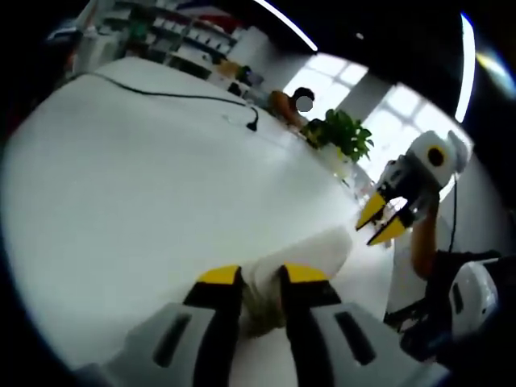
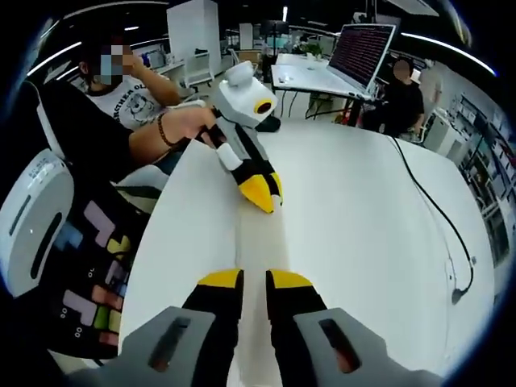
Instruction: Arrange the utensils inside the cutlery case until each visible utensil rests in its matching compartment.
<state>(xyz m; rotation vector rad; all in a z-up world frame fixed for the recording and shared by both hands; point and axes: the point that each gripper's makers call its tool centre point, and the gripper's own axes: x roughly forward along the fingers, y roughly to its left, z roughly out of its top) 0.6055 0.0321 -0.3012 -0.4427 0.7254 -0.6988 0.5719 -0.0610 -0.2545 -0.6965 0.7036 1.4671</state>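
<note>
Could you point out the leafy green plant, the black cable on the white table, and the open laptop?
Leafy green potted plant (image 1: 345, 134): left gripper view, on its leaves.
Thin black cable (image 1: 173, 95): left gripper view, mid-run across the white table.
Open silver laptop (image 2: 360, 50): right gripper view, on its lit screen.

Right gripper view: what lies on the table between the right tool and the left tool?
In the right gripper view, the stretch of white table between the right tool and the left tool looks bare.
</note>
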